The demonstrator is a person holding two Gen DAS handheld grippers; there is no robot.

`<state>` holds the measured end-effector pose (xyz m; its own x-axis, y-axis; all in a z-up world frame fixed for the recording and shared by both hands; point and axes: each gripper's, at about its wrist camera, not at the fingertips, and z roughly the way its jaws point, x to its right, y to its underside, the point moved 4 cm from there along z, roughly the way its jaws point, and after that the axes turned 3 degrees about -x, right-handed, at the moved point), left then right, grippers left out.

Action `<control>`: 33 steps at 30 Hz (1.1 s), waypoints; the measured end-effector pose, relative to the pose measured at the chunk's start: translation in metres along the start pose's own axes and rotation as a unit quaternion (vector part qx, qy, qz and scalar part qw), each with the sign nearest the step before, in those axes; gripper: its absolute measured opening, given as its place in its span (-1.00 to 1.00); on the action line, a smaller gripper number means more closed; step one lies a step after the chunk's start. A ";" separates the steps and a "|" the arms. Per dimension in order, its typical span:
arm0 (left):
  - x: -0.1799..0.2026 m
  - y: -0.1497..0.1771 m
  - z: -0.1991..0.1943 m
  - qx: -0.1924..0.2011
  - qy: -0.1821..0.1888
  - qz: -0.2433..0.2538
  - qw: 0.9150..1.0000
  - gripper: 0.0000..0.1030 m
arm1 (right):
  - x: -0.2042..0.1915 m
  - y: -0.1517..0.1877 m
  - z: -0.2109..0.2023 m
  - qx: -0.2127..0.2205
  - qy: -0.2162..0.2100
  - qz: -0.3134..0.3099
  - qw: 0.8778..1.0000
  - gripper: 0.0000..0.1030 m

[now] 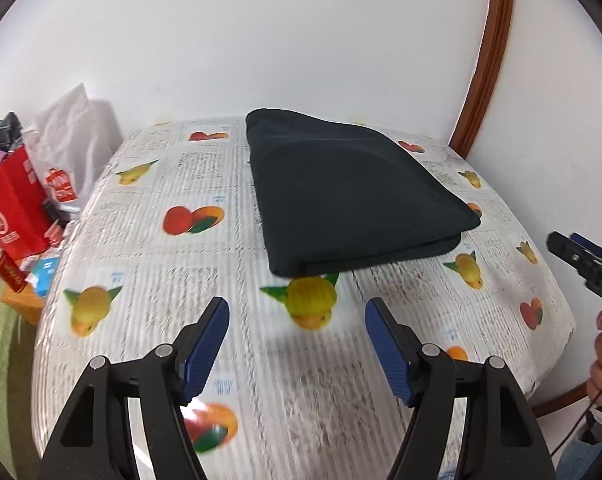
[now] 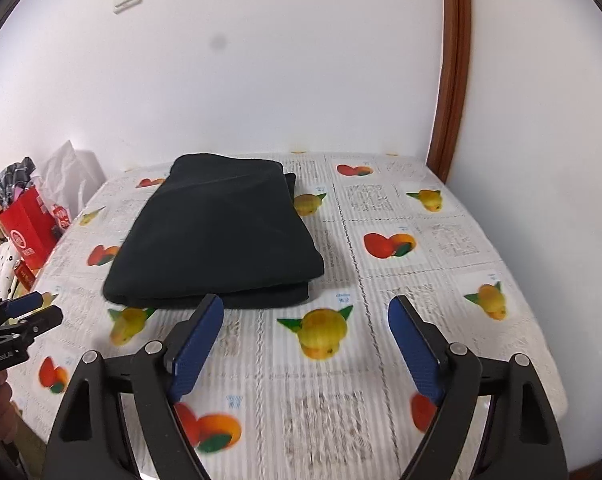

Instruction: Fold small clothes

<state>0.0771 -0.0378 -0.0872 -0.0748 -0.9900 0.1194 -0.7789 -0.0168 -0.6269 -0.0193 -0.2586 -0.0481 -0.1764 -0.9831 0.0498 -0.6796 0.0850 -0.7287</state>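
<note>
The left hand-held gripper (image 1: 297, 320) hangs wide and empty above the worktop (image 1: 141, 208). The dark cloth (image 1: 349, 196) lies folded, apparently in several layers, just beyond. The right hand-held gripper (image 2: 307, 320) is wide and empty too. Judged nearly done: press the near fold flat, edges squared.

My table (image 2: 481, 276) has a cloth (image 1: 173, 248) over it, all covered with pictures of fruit and small print. I see red and orange fruits and yellow ones with green leaves. The table stands close up to a white wall. On the cloth lies one thing, a dark folded garment (image 2: 217, 236). It sits flat near the far side, in neat layers, with its thick folded edge turned my way.
</note>
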 end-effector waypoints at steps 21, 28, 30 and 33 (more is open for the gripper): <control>0.015 0.030 -0.062 0.036 -0.030 -0.006 0.999 0.81 | 0.016 0.060 -0.079 0.007 0.032 0.020 0.999 0.98; 0.014 0.030 -0.063 0.044 -0.039 -0.011 0.998 0.81 | 0.016 0.062 -0.077 -0.003 0.044 0.016 0.999 0.98; 0.014 0.031 -0.065 0.046 -0.038 -0.011 0.998 0.81 | 0.017 0.062 -0.077 -0.005 0.044 0.016 0.999 0.98; 0.011 0.031 -0.066 0.046 -0.037 -0.014 0.998 0.82 | 0.016 0.063 -0.076 -0.008 0.047 0.014 0.999 0.98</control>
<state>0.0113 -0.0401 -0.0545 -0.0052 -0.9965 0.0829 -0.7191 -0.0539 -0.6928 -0.1187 -0.2564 -0.0411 -0.2615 -0.9606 0.0944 -0.6846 0.1157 -0.7197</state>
